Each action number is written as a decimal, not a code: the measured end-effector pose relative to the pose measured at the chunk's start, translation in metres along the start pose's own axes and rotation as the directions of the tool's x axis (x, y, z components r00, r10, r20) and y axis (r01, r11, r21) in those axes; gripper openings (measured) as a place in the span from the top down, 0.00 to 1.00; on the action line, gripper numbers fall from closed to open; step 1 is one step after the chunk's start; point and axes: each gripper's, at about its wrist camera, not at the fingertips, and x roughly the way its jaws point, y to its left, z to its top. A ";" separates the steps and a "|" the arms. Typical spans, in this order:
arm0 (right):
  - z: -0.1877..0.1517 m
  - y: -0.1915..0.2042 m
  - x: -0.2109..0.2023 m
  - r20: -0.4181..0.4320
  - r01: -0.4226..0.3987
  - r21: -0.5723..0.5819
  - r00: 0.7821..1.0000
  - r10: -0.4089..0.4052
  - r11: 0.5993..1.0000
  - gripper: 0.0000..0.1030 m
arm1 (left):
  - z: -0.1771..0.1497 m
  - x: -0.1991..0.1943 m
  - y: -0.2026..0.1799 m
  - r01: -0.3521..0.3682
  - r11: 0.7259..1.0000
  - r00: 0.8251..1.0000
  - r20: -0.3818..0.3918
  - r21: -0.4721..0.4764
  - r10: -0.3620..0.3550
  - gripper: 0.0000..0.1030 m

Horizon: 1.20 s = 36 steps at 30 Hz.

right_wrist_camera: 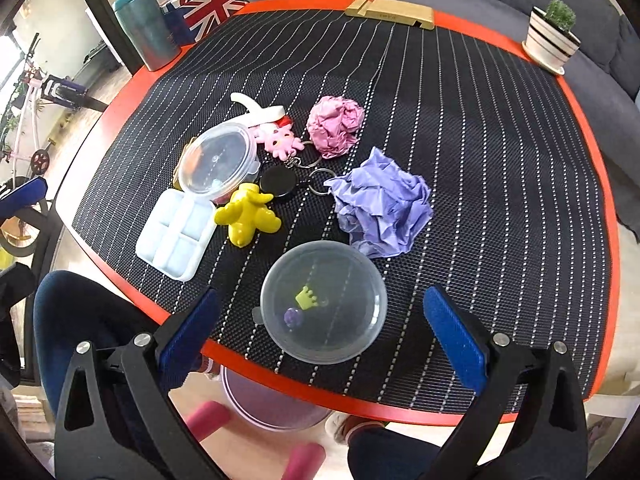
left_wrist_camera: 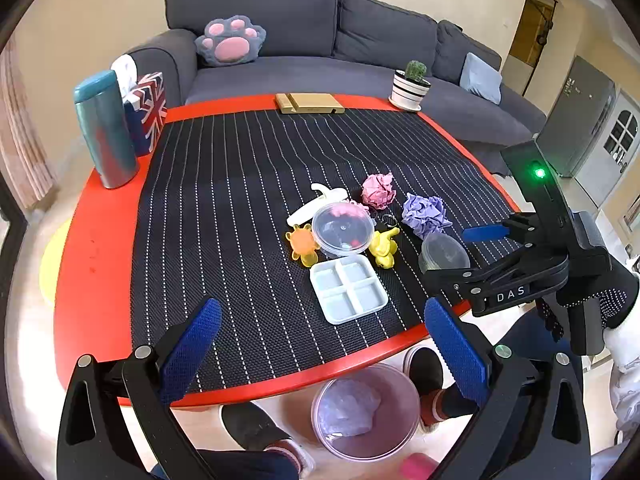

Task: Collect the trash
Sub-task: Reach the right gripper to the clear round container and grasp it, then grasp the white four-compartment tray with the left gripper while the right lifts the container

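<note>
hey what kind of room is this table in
Most likely a home living room: a grey sofa with a paw-shaped cushion stands behind the red table, and a small bin sits on the floor below it.

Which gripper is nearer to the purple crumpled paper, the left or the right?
Right. The right gripper hangs open just beside the purple crumpled paper, while the left gripper stays back at the table's near edge.

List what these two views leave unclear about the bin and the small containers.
- Bin contents: left wrist view, a pale purple mass, too blurred to identify.
- Bin in right wrist view: mostly hidden by the table edge.
- Left lidded container: contents blurred by the lid.
- Near container: partly hidden by the right gripper.
</note>
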 end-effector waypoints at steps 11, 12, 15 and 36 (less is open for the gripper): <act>-0.001 -0.002 -0.003 0.020 -0.004 0.003 1.000 0.004 1.000 0.37 | 0.000 0.009 -0.003 0.001 1.000 1.000 -0.016 0.000 -0.001 0.05; -0.001 -0.003 -0.006 0.028 -0.007 0.007 1.000 0.007 1.000 0.37 | 0.001 0.010 -0.004 -0.001 1.000 1.000 -0.020 0.001 0.001 0.05; -0.004 -0.004 -0.015 0.049 -0.019 0.017 0.999 0.018 1.000 0.37 | 0.004 0.014 -0.007 -0.008 1.000 1.000 -0.029 0.001 0.008 0.05; -0.020 -0.033 -0.051 0.139 -0.015 0.071 0.990 0.005 0.997 0.37 | 0.016 0.096 -0.022 -0.189 0.976 0.955 -0.253 -0.111 0.157 0.05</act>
